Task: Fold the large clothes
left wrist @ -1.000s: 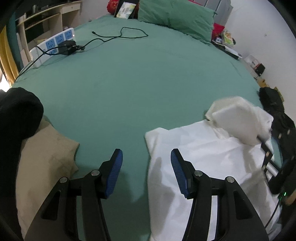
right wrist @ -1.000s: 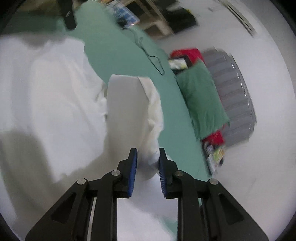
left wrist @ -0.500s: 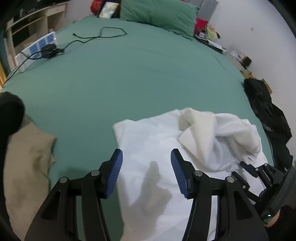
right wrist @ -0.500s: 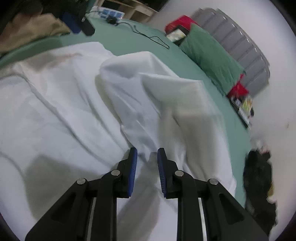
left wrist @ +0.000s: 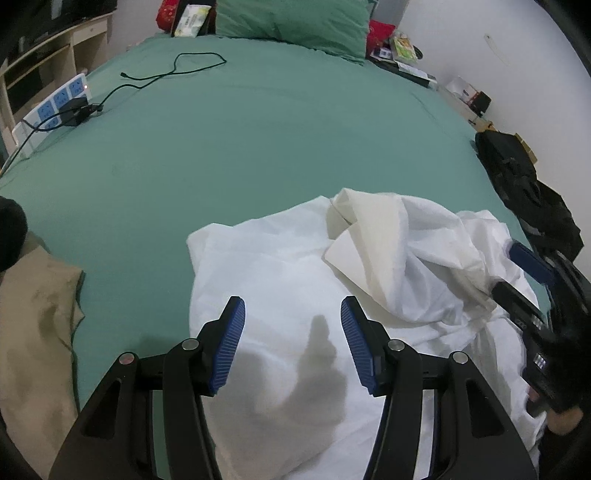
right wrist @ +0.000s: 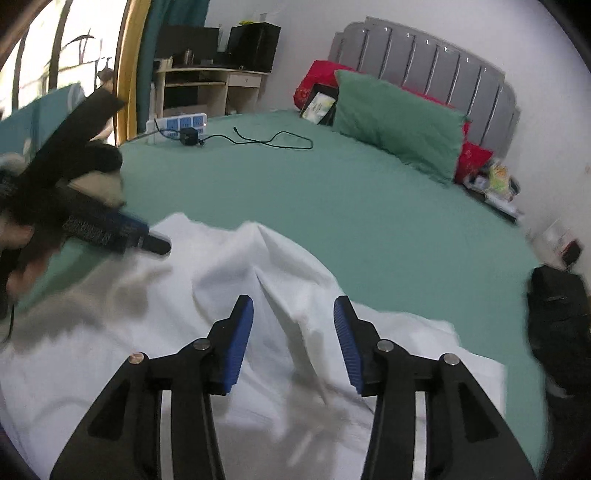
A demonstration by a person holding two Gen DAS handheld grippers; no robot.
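The green bed (left wrist: 280, 147) lies bare and open between the white garment (left wrist: 295, 280) and the pillow (left wrist: 291, 22). Toward the pillow's left side a black cable (left wrist: 173, 72) loops over the sheet, running to a charger (left wrist: 75, 112) and power strip (left wrist: 55, 103) at the bed's edge. Left of the garment lies a tan cloth (left wrist: 37, 314); to its right a black bag (left wrist: 524, 184) crowds the bed's edge

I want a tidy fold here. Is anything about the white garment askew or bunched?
Yes. The white garment lies mostly flat on the green bed, but its far right part is heaped into a crumpled mound with a cream inner side showing. Both hand-held grippers hover over it, gripping nothing.
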